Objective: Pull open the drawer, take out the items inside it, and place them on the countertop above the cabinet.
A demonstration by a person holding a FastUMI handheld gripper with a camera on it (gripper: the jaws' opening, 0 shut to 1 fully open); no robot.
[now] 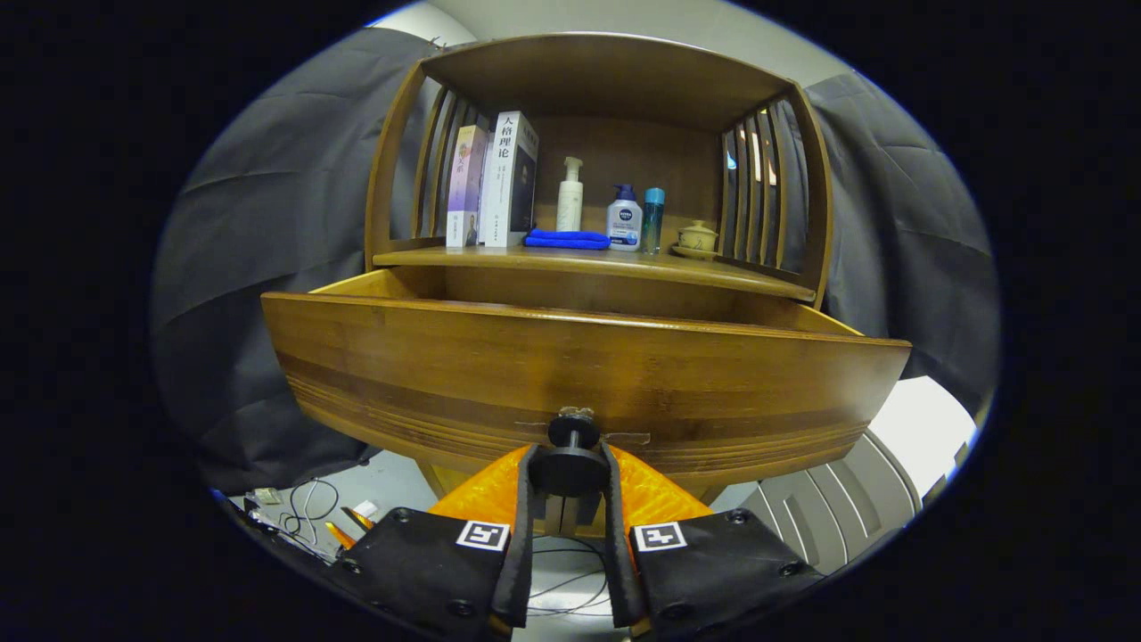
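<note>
The wooden drawer (pixel 499 357) of the cabinet stands pulled out toward me, its curved front panel broad across the view. Its dark round knob (pixel 572 464) sits between my two fingers, and my gripper (pixel 570 468) is shut on it. The drawer's inside is hidden behind the front panel. Above it runs the wooden countertop (pixel 749 278) of the cabinet, under a shelf hood.
On the countertop stand two books (pixel 499 183), a white pump bottle (pixel 570 196), a folded blue cloth (pixel 567 239), a small white bottle (pixel 625 220), a teal bottle (pixel 653 218) and a lidded cup (pixel 697 237). Cables (pixel 307 508) lie on the floor below left.
</note>
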